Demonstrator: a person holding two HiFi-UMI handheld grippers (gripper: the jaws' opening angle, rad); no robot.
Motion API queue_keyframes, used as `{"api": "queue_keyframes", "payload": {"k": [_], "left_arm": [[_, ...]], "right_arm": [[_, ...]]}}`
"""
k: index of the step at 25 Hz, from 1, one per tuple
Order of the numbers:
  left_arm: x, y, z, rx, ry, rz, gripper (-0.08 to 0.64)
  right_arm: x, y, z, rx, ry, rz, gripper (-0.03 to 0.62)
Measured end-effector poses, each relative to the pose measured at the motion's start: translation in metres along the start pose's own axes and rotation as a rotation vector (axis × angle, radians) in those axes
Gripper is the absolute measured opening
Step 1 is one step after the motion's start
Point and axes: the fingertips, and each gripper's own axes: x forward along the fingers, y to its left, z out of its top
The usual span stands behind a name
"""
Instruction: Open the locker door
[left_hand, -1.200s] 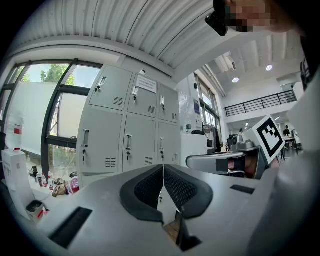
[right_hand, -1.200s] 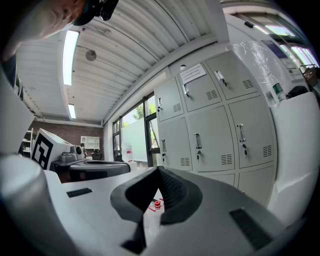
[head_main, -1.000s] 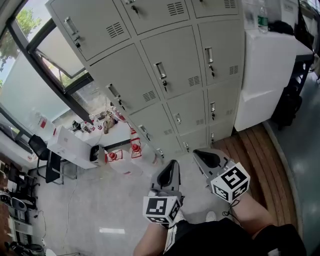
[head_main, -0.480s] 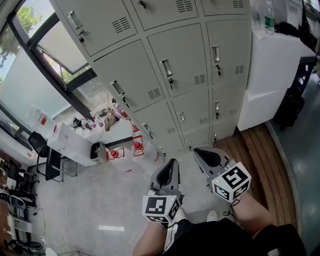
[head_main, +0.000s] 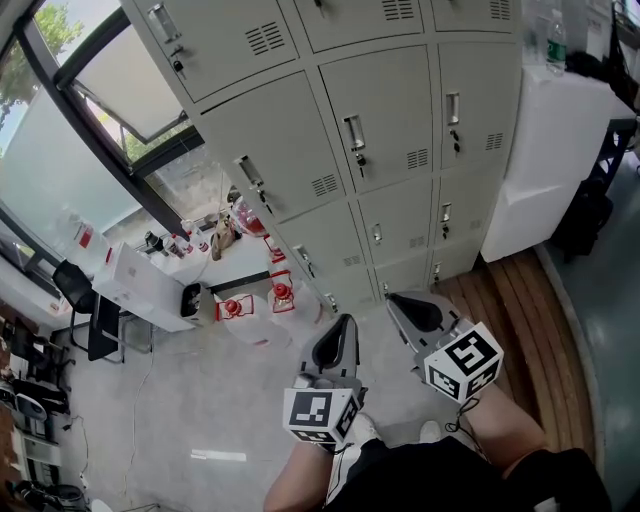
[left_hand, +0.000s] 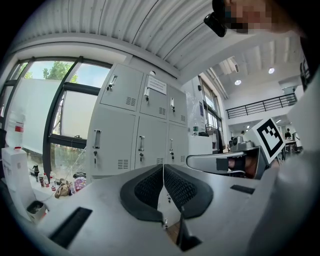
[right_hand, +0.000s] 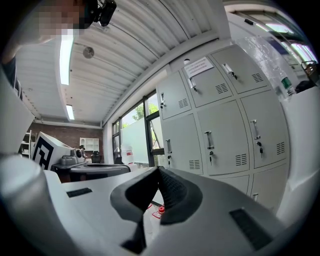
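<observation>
A bank of grey metal lockers (head_main: 370, 150) stands ahead, every door closed, each with a vertical handle (head_main: 354, 131) and a vent. Both grippers are held level in front of the person, well short of the doors. My left gripper (head_main: 345, 325) is shut with nothing between its black pads (left_hand: 150, 187). My right gripper (head_main: 393, 302) is also shut and empty, its pads (right_hand: 172, 187) pressed together. The lockers (left_hand: 140, 135) lie straight ahead in the left gripper view, where the right gripper (left_hand: 215, 162) shows beside mine. In the right gripper view the lockers (right_hand: 225, 135) fill the right side.
A white cabinet (head_main: 540, 150) with a bottle (head_main: 556, 45) on top stands right of the lockers, on a wooden floor strip (head_main: 520, 310). A large window (head_main: 90, 100) is on the left, with a white box (head_main: 150, 290), small clutter and red items (head_main: 283, 295) on the floor below.
The lockers have drifted rightward and grown slightly in the head view as the person moves toward them. Both grippers keep the same level pose, shut.
</observation>
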Motion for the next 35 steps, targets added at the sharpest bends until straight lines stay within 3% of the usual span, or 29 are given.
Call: {"api": "queue_keyframes", "payload": {"k": [20, 28, 35], "left_arm": [[-0.001, 0.111, 0.004, 0.002, -0.010, -0.097, 0.020], [-0.010, 0.129, -0.001, -0.006, -0.005, -0.152, 0.020], [0.000, 0.130, -0.002, -0.002, -0.005, -0.177, 0.020]], "right_arm": [[0.113, 0.043, -0.006, 0.001, 0.028, -0.064, 0.054], [0.142, 0.060, -0.007, -0.008, 0.032, -0.091, 0.054], [0.152, 0.047, -0.001, -0.021, 0.023, -0.114, 0.054]]}}
